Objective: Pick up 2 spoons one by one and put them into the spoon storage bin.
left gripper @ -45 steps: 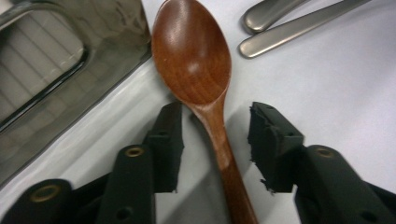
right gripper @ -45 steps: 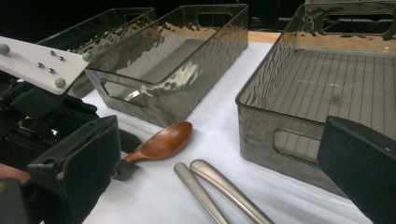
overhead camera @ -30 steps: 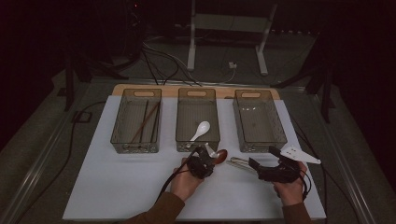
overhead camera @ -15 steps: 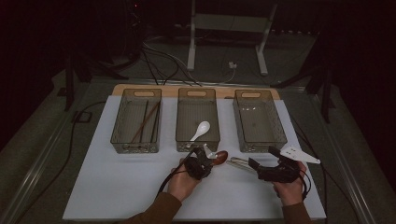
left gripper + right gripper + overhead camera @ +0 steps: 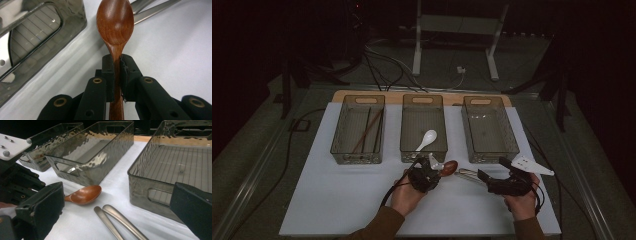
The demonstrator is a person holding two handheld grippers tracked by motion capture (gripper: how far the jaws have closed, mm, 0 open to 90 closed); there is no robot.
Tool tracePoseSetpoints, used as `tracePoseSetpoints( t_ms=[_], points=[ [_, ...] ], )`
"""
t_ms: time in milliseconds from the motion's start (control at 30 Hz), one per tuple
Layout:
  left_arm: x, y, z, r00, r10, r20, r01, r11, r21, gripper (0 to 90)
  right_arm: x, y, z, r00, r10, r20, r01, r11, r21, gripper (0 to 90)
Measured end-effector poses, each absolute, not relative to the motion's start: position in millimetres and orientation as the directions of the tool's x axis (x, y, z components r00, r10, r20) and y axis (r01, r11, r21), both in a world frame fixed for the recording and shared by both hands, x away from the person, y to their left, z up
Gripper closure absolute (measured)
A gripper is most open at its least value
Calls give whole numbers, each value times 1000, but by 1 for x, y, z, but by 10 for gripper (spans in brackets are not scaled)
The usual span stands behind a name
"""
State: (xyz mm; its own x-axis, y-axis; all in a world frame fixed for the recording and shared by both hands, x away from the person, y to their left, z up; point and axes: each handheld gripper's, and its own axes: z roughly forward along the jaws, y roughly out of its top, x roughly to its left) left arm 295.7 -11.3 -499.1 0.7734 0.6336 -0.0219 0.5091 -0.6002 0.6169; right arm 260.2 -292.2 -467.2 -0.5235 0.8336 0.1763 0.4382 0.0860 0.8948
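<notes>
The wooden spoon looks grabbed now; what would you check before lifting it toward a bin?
1. Grip: left gripper shut on the wooden spoon at its neck: ok.
2. Spoon straight between the jaws: ok.
3. Bowl clear of the metal handles beside it: ok, apart.
4. Right gripper out of the way, jaws open, holding nothing: ok.
5. Middle bin, holding a white spoon, has room: ok.
6. Whether the spoon's tail end is free: cannot tell.

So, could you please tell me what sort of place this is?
Probably a lab recording station: a white-covered table holding three smoky clear plastic bins, loose cables on the floor and a white metal stand in dark surroundings.
</notes>
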Motion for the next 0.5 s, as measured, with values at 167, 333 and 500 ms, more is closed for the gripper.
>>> tracePoseSetpoints(
  t_ms=[167, 333, 500],
  points=[
    [296, -11, -494, 776, 631, -25, 504, -595, 626, 839, 260, -293, -467, -522, 834, 178, 439, 84, 895, 0],
    [296, -12, -486, 781, 624, -21, 488, -590, 644, 839, 260, -292, -467, -523, 834, 177, 439, 85, 894, 0],
    [298, -12, -476, 781, 625, -19, 479, -579, 660, 839, 260, -293, -467, -522, 834, 177, 438, 85, 895, 0]
  ],
)
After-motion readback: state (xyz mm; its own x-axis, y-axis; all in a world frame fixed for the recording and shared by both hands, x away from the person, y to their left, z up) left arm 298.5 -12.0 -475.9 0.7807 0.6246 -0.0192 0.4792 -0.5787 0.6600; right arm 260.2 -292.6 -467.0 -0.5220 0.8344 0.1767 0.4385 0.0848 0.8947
